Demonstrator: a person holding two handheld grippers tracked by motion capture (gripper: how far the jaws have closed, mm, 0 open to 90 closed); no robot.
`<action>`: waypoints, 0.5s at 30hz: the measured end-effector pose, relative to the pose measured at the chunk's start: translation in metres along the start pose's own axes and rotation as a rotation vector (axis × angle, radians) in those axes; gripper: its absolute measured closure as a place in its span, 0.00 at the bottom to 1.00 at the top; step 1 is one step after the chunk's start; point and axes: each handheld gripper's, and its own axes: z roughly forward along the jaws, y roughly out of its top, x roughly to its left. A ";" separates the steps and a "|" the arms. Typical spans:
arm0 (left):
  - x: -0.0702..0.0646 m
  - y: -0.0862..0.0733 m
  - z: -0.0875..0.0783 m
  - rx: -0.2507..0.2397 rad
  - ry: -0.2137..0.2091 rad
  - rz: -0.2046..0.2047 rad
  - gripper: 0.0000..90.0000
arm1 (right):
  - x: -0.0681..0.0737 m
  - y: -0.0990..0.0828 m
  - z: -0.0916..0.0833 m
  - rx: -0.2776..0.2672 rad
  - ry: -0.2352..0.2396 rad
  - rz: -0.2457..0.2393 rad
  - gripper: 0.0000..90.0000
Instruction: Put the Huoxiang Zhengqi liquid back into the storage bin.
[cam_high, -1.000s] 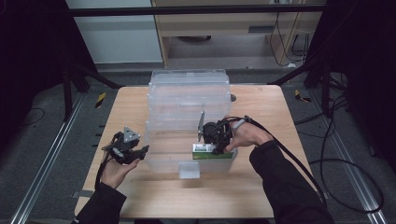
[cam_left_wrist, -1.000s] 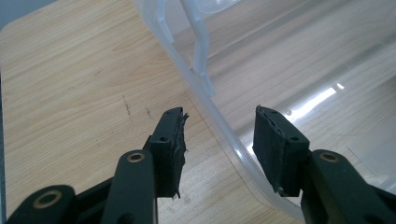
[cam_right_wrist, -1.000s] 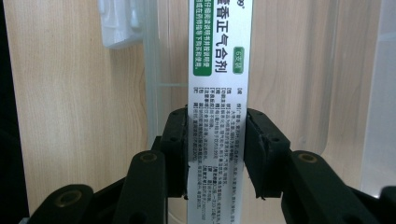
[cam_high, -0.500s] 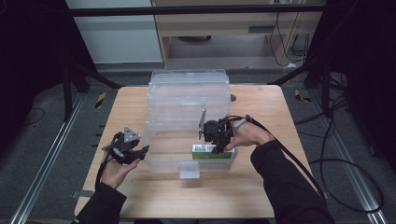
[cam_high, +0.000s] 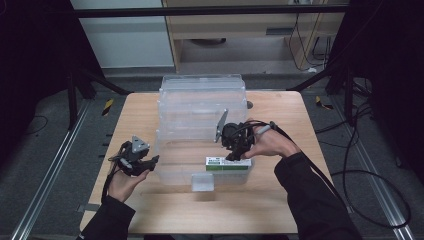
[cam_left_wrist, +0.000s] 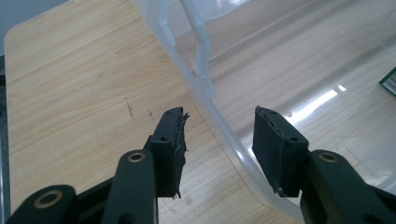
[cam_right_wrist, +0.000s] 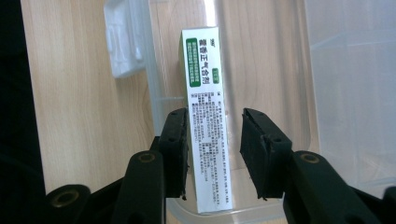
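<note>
Right claw (cam_right_wrist: 214, 154) stands apart around the green-white box (cam_right_wrist: 208, 130) inside the clear bin (cam_high: 200, 107), just opening; left claw (cam_left_wrist: 219, 149) waits apart. Next: lift away.

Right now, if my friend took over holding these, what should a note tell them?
Right tool: open, jaws either side of the box, which lies in the bin by its near wall. One jaw is close against the box, the other stands clear, so it isn't gripped. The jaws have just been opening a little.
Left tool: open, nothing held, astride the bin's left rim on the table.
Done: the box is in the bin.
Left: probably lift the right tool out; a lid seems to stand open at the back and may need closing.
</note>
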 end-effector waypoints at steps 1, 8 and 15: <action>0.000 0.001 -0.002 -0.006 0.000 0.000 0.59 | 0.001 0.000 -0.001 -0.004 -0.001 0.007 0.68; 0.003 0.005 -0.017 -0.055 0.008 -0.002 0.59 | 0.012 0.006 -0.002 -0.041 0.032 0.048 0.64; 0.015 0.004 -0.030 -0.089 0.031 -0.037 0.59 | 0.021 0.014 0.009 -0.050 0.073 0.047 0.65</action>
